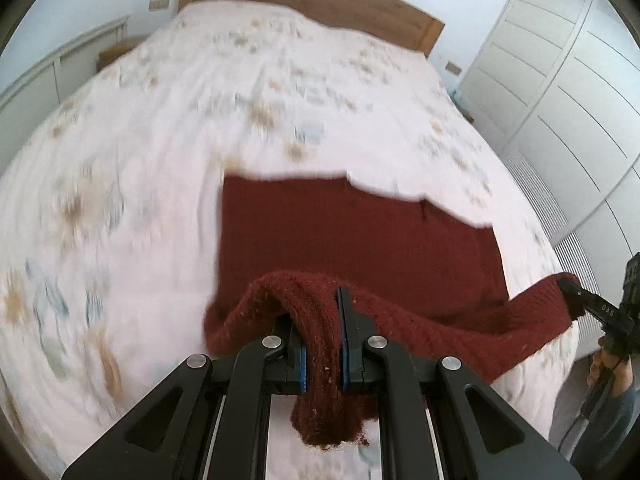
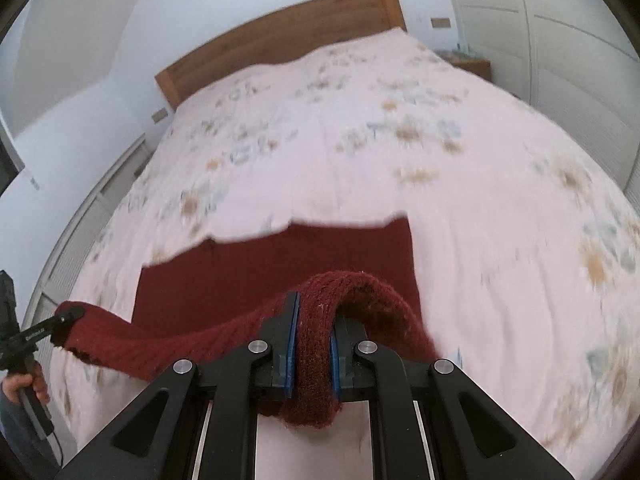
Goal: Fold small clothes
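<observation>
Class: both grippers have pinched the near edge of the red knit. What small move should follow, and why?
Probably carry the near edge forward over the far edge: the left gripper and right gripper each clamp a corner of the knit, whose far part lies flat on the bed.

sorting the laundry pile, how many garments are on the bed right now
1: a dark red knitted garment lies on the floral bedspread, its near edge lifted, clamped by the left gripper and the right gripper. Anything behind the cameras is unseen.

The sweater (image 1: 360,232) lies on the bed (image 1: 160,160), its near edge lifted, probably near the foot edge.
</observation>
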{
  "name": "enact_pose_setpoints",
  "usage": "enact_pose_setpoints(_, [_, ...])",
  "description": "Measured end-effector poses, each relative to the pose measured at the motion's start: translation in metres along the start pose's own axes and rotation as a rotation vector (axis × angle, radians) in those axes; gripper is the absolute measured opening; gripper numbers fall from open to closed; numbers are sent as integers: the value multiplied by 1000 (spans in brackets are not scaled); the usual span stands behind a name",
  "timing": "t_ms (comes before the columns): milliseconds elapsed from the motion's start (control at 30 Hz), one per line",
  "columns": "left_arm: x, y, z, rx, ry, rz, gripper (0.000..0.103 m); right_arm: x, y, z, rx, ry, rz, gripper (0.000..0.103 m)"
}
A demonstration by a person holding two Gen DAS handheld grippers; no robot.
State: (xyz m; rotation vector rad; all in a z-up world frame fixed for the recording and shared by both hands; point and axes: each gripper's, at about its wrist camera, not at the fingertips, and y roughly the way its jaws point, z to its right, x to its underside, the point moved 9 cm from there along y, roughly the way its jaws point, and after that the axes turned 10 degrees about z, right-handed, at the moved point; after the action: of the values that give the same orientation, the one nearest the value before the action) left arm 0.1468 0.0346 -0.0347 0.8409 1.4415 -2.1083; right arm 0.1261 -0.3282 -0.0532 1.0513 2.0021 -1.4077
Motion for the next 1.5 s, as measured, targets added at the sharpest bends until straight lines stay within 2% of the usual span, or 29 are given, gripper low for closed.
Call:
enact_pose_setpoints(133, [-42, 20, -2, -43, 40, 35, 9, -33, 35, -1, 28, -1, 4, 12])
enact_pose_setpoints(233, [-55, 53, -5, -90, 70, 2, 9, -37, 73, 3, 73, -21, -47, 12])
enact_pose_setpoints(367, [-35, 105, -13, -159, 120, -82, 9, -18, 115, 13, 106, -24, -152, 12])
enact_pose_setpoints(400, [-26, 120, -15, -181, 145, -133, 9, -12, 123, 15, 110, -18, -179, 12])
enact_pose_setpoints(467, [-14, 140, -20, -218, 167, -182, 9, -1, 137, 17, 124, -23, -214, 12])
enact_pose_setpoints(667, [3, 165, -35, -280, 157, -214, 11, 14, 159, 28, 168, -12, -266, 16])
enact_pose_setpoints(767, [5, 170, -41, -276, 122, -234, 15, 16, 162, 32, 174, -8, -277, 26])
enact_pose_setpoints(833, [5, 170, -44, -278, 99, -247, 26, 13, 159, 31, 176, -7, -272, 38])
enact_pose_setpoints(900, [1, 164, -41, -275, 76, -238, 37, 11, 157, 29, 175, -1, -266, 65])
enact_pose_setpoints(967, [-4, 158, -35, -261, 65, -226, 51, 7, 153, 25, 176, -8, -259, 69])
enact_pose_setpoints(1033, [-8, 155, -28, -252, 66, -221, 72, 3, 149, 20, 176, -18, -248, 77])
enact_pose_setpoints(1067, [-11, 154, -23, -250, 78, -214, 75, 2, 146, 17, 174, -21, -244, 82])
enact_pose_setpoints(1167, [-18, 146, -9, -214, 77, -190, 78, -2, 135, 4, 157, -46, -226, 83])
enact_pose_setpoints(1233, [-26, 138, 2, -188, 69, -148, 99, -5, 130, -4, 156, -73, -212, 87])
enact_pose_setpoints(1367, [-35, 124, 25, -156, 104, -104, 102, -15, 117, -23, 143, -116, -162, 103])
enact_pose_setpoints(1500, [-37, 114, 43, -145, 159, -72, 102, -15, 109, -43, 122, -159, -138, 103])
